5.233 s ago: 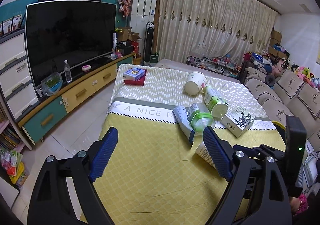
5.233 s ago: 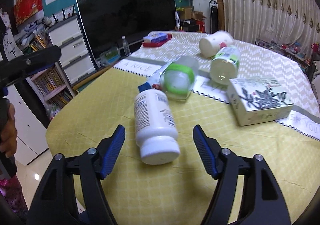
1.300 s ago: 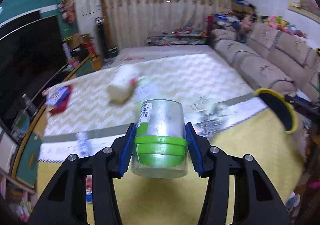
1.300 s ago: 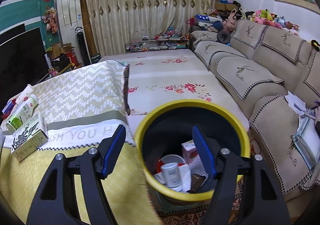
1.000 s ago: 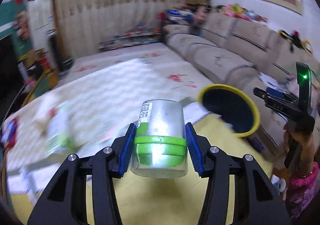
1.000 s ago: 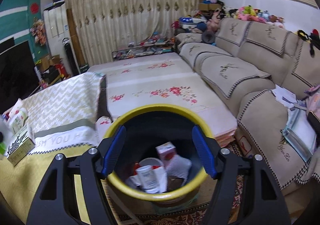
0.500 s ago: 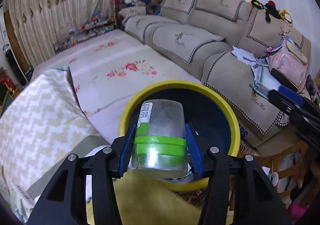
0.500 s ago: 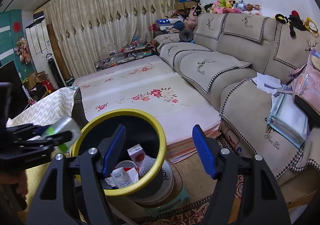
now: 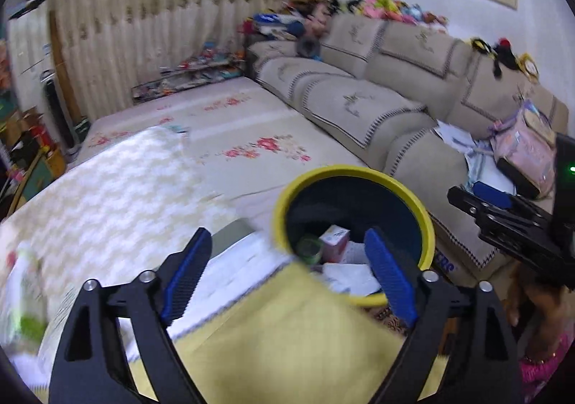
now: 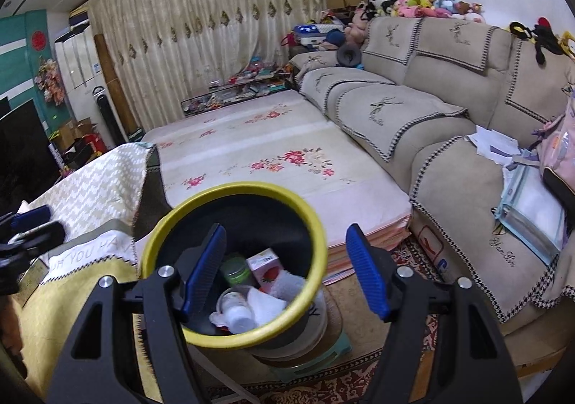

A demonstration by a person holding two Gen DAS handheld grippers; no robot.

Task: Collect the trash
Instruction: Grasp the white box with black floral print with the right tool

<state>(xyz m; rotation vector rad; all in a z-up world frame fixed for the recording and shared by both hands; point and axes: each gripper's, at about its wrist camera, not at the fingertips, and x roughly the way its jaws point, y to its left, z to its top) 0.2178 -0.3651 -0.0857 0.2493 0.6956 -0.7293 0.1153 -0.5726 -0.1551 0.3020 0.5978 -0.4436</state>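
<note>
Both our left claw (image 9: 284,278) and right claw (image 10: 285,269) gape empty above the yellow-rimmed round plastic bin (image 10: 172,217), so next we fetch more table trash.

White tablecloth border (image 10: 91,251) at 9 o'clock: partial capitals "H YOU HAV". Sofa cover (image 10: 501,255) at 4 o'clock: cursive embroidery, apparently "Yan Lin". Other markings unreadable.

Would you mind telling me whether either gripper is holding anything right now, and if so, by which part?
Nothing is held. The left gripper and right gripper are both open and empty above the yellow-rimmed bin.
</note>
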